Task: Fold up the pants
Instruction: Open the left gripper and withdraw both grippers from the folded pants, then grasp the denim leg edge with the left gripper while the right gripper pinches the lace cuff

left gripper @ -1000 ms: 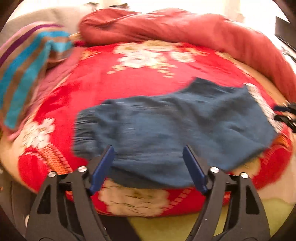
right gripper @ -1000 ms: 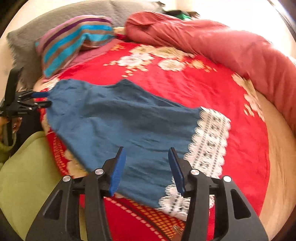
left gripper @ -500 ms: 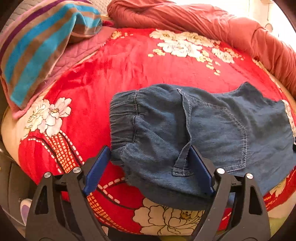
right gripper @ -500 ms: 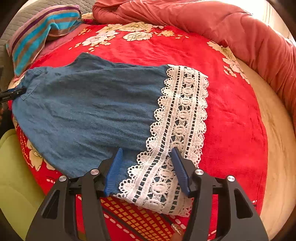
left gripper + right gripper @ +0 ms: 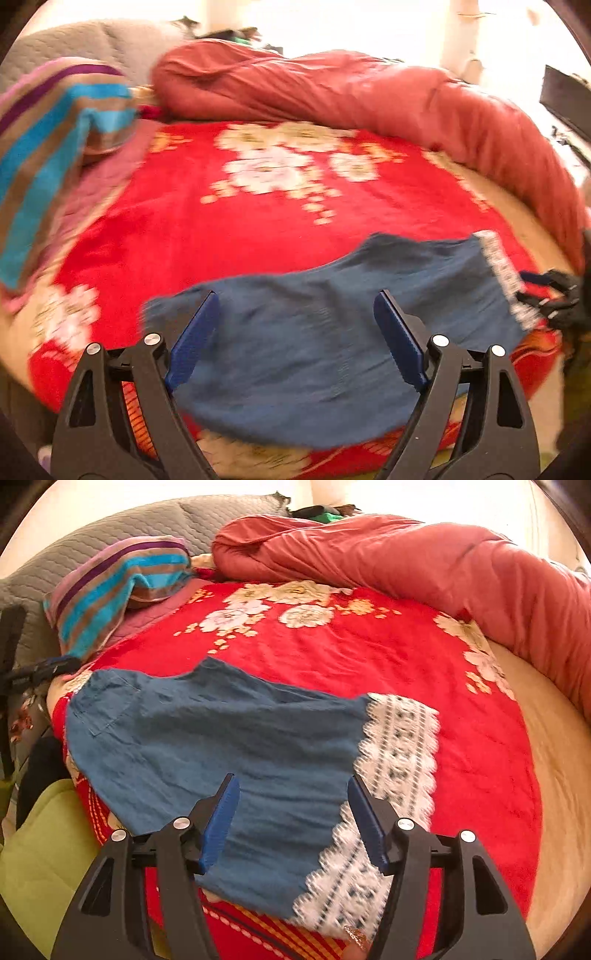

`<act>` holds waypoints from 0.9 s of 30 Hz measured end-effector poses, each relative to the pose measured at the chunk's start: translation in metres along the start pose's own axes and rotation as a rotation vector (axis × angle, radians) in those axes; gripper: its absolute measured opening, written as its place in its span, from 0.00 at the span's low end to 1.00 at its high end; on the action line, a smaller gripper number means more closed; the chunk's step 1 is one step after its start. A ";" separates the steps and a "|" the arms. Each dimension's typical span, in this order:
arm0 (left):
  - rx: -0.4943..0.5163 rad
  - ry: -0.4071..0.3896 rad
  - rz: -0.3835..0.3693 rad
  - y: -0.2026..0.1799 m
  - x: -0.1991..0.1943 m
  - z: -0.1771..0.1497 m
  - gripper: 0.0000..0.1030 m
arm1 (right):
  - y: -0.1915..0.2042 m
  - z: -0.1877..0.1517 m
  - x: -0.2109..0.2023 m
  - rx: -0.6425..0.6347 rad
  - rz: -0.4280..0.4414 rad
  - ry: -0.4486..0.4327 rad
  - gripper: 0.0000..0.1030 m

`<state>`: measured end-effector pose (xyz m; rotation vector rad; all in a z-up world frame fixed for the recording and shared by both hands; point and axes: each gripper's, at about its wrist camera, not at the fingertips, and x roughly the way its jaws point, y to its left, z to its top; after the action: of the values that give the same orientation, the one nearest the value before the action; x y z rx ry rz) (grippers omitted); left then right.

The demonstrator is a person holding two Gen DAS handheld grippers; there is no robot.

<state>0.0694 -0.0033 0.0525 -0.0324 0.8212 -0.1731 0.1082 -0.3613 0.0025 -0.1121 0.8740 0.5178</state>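
1. Right wrist view: right gripper [image 5: 291, 819] hangs above the hem end of the pants [image 5: 221, 746], jaws part-open and opening, nothing pinched; cloth lies under them, not betw the pads.
2. Left wrist view is smeared w/ blur: left gripper [image 5: 295, 339] has jaws wide, empty, above the waist end of the pants [image 5: 295, 354].
3. Pants lie flat on the red floral blanket [image 5: 369, 653], near the bed's front edge, already doubled by the look of it: one blue panel, lace hem [image 5: 399, 749] on the right, pocket seam on the left.
4. Step in hand, as I judge it: re-grip both ends for the next fold.
5. To do it well: bring each gripper down at a near corner, catch every layer incl. the lace, and close fully before lifting.
6. Lift both ends together, carry hem toward waist, keep edges lined up so the stack lands square.
7. Watch: thin denim can slip one layer; lace may snag on a pad.
8. Stay clear of the striped pillow [image 5: 122, 587] and rolled red quilt [image 5: 406, 561] farther back; both well apart from the pants.
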 end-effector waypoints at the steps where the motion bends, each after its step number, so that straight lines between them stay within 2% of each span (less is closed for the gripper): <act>1: 0.010 0.007 -0.024 -0.006 0.007 0.007 0.76 | 0.000 0.000 0.002 0.002 0.004 0.001 0.58; 4: 0.063 0.046 -0.071 -0.029 0.038 0.024 0.76 | -0.004 -0.002 0.009 0.023 0.008 0.011 0.58; 7: 0.080 0.133 -0.141 -0.045 0.080 0.034 0.76 | -0.014 -0.007 0.019 0.050 -0.002 0.040 0.59; 10: 0.078 0.194 -0.149 -0.052 0.119 0.037 0.76 | -0.024 -0.016 0.026 0.081 -0.007 0.067 0.65; 16: 0.073 0.268 -0.204 -0.057 0.171 0.033 0.76 | -0.034 -0.027 0.031 0.118 0.011 0.065 0.66; 17: 0.065 0.273 -0.215 -0.056 0.174 0.032 0.67 | -0.033 -0.027 0.031 0.113 0.010 0.067 0.66; 18: 0.052 0.282 -0.226 -0.055 0.177 0.031 0.30 | -0.033 -0.028 0.031 0.106 0.008 0.069 0.66; 19: 0.042 0.288 -0.240 -0.055 0.180 0.031 0.15 | -0.033 -0.028 0.032 0.102 0.007 0.072 0.66; 20: 0.029 0.284 -0.259 -0.054 0.179 0.031 0.08 | -0.033 -0.028 0.032 0.099 0.007 0.073 0.66; 24: 0.022 0.195 -0.257 -0.049 0.162 0.039 0.07 | -0.033 -0.026 0.031 0.087 0.013 0.085 0.66; 26: 0.039 0.216 -0.202 -0.048 0.168 0.037 0.07 | -0.035 -0.020 0.026 0.095 0.019 0.083 0.65; 27: 0.041 0.221 -0.204 -0.048 0.170 0.035 0.07 | -0.039 -0.015 0.019 0.109 0.012 0.055 0.65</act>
<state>0.2022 -0.0804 -0.0421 -0.0594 1.0345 -0.3915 0.1264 -0.3925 -0.0266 -0.0220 0.9549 0.4793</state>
